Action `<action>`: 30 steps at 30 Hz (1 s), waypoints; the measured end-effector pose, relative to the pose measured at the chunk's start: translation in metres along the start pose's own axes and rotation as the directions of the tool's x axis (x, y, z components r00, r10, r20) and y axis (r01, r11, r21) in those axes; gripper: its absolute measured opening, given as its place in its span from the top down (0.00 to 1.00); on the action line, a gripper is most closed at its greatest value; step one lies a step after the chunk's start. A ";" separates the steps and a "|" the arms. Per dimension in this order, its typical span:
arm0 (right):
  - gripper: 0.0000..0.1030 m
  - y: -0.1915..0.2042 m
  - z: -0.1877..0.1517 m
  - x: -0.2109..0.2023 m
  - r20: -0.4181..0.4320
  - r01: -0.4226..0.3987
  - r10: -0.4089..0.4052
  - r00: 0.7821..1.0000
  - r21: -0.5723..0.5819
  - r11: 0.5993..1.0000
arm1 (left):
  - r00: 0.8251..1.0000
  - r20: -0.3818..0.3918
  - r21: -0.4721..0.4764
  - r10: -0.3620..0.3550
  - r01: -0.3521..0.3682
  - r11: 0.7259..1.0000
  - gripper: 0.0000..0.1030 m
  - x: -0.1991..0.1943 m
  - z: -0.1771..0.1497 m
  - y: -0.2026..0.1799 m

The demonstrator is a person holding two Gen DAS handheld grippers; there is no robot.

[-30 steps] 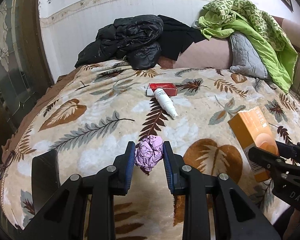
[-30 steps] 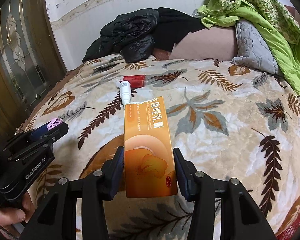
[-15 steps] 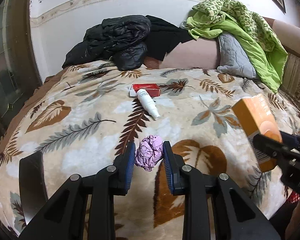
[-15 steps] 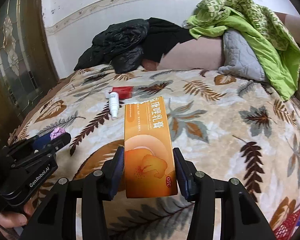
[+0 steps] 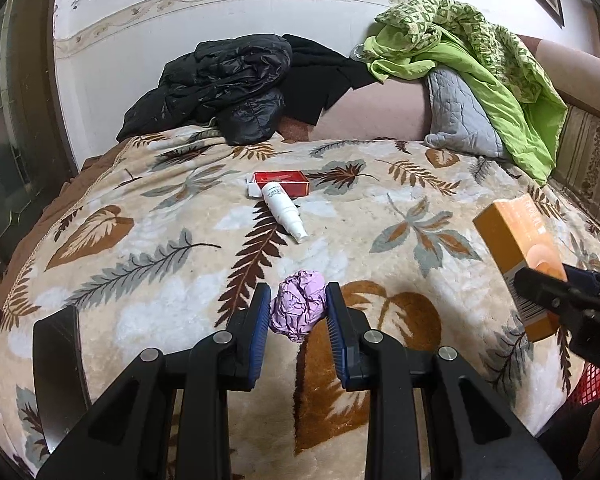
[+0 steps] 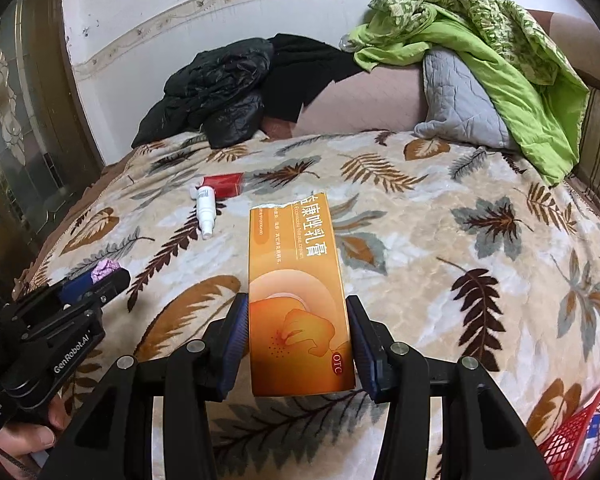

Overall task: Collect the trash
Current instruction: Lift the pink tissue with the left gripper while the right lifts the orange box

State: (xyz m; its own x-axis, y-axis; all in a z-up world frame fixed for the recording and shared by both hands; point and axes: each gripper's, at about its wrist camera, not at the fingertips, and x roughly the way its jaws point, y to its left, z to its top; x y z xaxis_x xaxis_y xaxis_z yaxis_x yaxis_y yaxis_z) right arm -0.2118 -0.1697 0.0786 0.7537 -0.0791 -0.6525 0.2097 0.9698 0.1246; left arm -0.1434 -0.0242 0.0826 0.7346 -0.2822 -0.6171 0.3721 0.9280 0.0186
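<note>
My left gripper [image 5: 298, 308] is shut on a crumpled purple paper ball [image 5: 297, 305] and holds it above the leaf-patterned blanket [image 5: 147, 216]. It also shows at the left of the right wrist view [image 6: 99, 276]. My right gripper [image 6: 297, 334] is shut on an orange medicine box [image 6: 297, 292], held upright above the bed; the box also shows in the left wrist view [image 5: 520, 256]. A white spray bottle [image 5: 283, 210] and a red cigarette pack [image 5: 281, 182] lie on the blanket farther back.
Black jackets [image 5: 219, 88], a grey pillow [image 5: 460, 116] and a green quilt [image 5: 492, 60] are piled at the head of the bed. A red mesh basket [image 6: 580, 436] sits at the lower right, off the bed's edge. A glass door [image 6: 15, 128] stands left.
Both grippers have pulled back and up from the bed with their items still held. The red basket has come into view at the lower right.
</note>
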 end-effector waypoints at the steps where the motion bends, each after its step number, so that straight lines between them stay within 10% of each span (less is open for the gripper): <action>1: 0.50 0.001 0.000 0.001 0.000 -0.003 0.003 1.000 -0.002 1.000 | 1.000 -0.001 -0.002 -0.001 0.001 1.000 0.74 0.000 0.000 0.001; 30: 0.50 0.013 0.001 0.001 0.015 -0.036 0.036 0.999 -0.009 0.999 | 1.000 -0.011 -0.008 0.014 -0.014 1.000 0.74 -0.001 -0.006 0.008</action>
State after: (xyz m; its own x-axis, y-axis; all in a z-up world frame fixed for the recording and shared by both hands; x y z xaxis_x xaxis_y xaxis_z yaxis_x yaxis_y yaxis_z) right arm -0.2078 -0.1569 0.0799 0.7703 -0.0474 -0.6359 0.1767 0.9741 0.1413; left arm -0.1449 -0.0151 0.0789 0.7336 -0.2664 -0.6251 0.3573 0.9338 0.0213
